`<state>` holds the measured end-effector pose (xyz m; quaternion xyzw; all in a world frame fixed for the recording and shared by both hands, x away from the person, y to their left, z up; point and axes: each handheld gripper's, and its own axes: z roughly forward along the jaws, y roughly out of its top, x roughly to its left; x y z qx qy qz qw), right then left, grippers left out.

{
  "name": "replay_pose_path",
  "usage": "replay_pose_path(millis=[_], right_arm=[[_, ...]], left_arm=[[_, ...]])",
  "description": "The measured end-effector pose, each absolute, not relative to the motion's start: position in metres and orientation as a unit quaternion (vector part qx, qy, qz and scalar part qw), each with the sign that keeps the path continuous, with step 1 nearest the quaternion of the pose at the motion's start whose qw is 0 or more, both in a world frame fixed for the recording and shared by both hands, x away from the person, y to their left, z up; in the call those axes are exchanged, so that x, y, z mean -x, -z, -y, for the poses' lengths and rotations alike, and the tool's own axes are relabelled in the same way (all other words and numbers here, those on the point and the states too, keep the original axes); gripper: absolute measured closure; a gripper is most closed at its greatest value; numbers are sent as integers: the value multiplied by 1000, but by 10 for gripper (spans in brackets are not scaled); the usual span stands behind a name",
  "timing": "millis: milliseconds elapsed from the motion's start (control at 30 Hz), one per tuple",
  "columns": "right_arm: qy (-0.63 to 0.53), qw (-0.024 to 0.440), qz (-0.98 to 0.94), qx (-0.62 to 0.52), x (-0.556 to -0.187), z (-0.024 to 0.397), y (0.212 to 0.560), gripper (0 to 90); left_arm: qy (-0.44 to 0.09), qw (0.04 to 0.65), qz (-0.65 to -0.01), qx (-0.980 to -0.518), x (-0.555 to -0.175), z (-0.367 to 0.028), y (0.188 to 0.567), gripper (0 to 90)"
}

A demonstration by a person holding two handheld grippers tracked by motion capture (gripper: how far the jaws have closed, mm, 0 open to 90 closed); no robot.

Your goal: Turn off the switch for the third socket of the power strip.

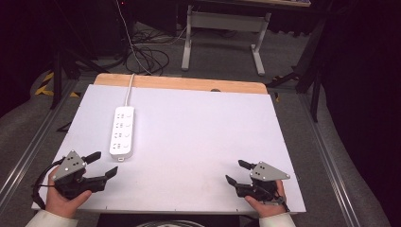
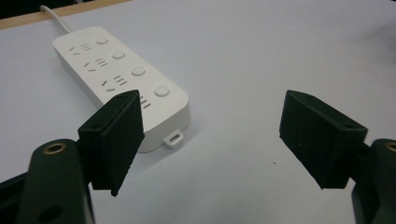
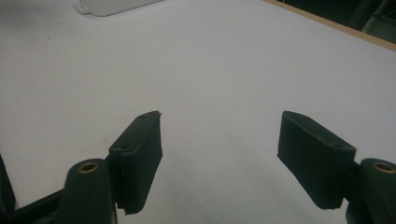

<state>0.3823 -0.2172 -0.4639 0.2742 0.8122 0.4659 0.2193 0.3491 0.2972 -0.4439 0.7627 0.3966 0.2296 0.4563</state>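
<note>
Power strip point(image 1: 122, 132) white, no legible writing; left tongs point(image 1: 106, 164) agape near it

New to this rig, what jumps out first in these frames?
The white power strip stands out first: it lies on the left half of the white table, its cord running off the far edge. Next come the two black grippers at the near edge, the left gripper just short of the strip's near end, the right gripper far across on bare table. Both hang open, holding nothing.
</note>
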Motion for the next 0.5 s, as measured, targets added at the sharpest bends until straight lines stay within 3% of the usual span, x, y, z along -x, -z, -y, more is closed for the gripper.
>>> replay_pose_path(millis=[500], right_arm=[[-462, 217, -815, -275, -383, 218, 464, 314]], left_arm=[[-227, 453, -400, -764, -369, -287, 423, 238]])
